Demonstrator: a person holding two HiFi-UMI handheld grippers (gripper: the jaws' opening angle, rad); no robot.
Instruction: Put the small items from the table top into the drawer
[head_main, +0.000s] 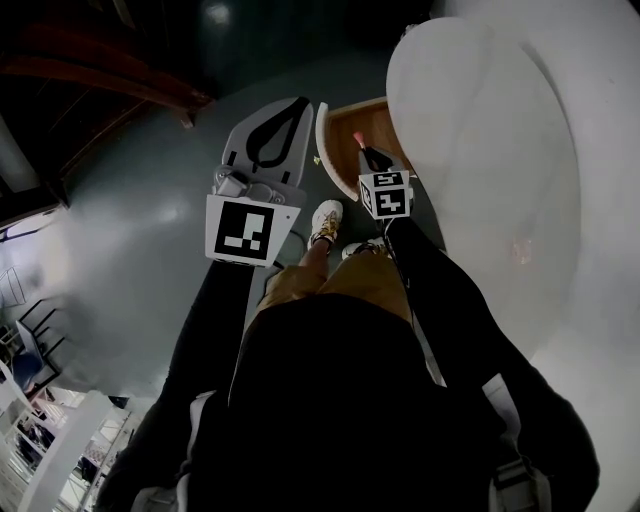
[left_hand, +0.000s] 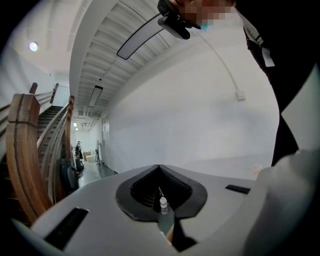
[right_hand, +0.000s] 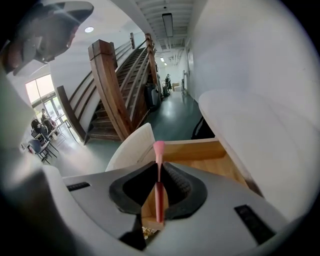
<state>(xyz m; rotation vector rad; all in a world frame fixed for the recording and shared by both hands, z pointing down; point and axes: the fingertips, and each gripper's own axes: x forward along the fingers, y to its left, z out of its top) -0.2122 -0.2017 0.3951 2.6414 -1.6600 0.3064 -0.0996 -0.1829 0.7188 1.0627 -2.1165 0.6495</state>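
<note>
My right gripper (head_main: 368, 155) (right_hand: 159, 165) is shut on a thin pink stick (right_hand: 159, 192) that stands up between the pads, its rounded tip above them. It hangs over the open drawer (right_hand: 200, 150), which has a wooden inside and a white front (right_hand: 131, 150). The same pink stick (head_main: 358, 138) shows over the drawer (head_main: 345, 125) in the head view. The white table top (head_main: 480, 150) (right_hand: 250, 130) lies to the right. My left gripper (head_main: 298, 103) (left_hand: 159, 167) is held left of the drawer, pointing away, jaws together with nothing clearly held.
A wooden staircase (right_hand: 112, 90) (left_hand: 22, 150) rises beyond the drawer. Grey-green floor (head_main: 130, 200) spreads to the left. The person's shoes (head_main: 325, 220) stand just in front of the drawer. A white wall (left_hand: 190, 115) fills the left gripper view.
</note>
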